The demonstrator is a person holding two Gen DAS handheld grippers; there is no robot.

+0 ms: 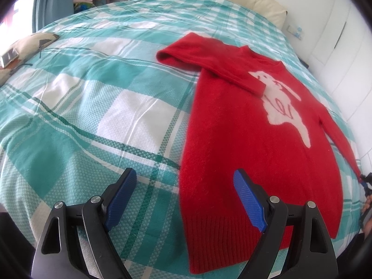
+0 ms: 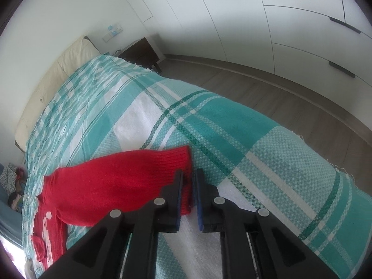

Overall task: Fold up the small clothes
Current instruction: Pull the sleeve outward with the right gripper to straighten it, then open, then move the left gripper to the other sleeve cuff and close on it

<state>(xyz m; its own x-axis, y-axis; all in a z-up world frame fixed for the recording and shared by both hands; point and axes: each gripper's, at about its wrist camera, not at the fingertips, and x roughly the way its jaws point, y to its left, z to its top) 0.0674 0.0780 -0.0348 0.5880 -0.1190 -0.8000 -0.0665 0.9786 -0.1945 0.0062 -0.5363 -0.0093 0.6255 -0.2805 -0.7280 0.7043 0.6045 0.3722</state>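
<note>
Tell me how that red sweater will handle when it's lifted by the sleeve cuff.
Probably floppy: the red sweater lies limp on the bedspread, one sleeve already draped across its chest. The cuff sits between the right tool jaws, so the body would likely trail and sag. The fuzzy knit looks grippy, unlikely to slip.

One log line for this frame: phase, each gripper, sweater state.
phase: folding sleeves | left gripper: open, empty, above hem | right gripper: shut on sleeve cuff | red sweater: flat on bed, other sleeve folded across chest

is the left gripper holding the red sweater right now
No, the left gripper hangs wide open above the red sweater, pads touching nothing.
</note>
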